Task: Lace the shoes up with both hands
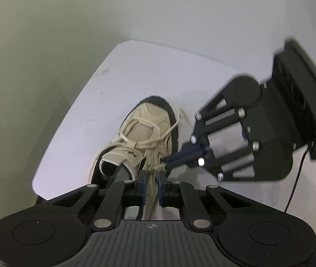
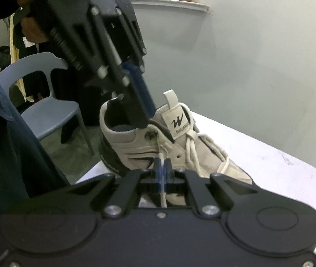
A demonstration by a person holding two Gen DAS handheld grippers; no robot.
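Observation:
A beige sneaker (image 1: 144, 133) with a black sole lies on the white table (image 1: 91, 111), toe pointing away in the left wrist view. My left gripper (image 1: 151, 179) is shut on the side collar of the shoe (image 2: 149, 123) near the ankle opening. My right gripper (image 2: 162, 166) is shut on a cream lace (image 2: 162, 191), which runs up from between the pads to the eyelets. In the left wrist view the right gripper (image 1: 166, 160) comes in from the right and meets the shoe's side. Loose laces (image 2: 191, 149) cross the tongue, which bears a label (image 2: 176, 122).
A grey plastic chair (image 2: 44, 113) stands beyond the table's edge at the left of the right wrist view. A black cable (image 1: 296, 182) runs on the table at the right. A window sill (image 2: 169, 2) sits on the far wall.

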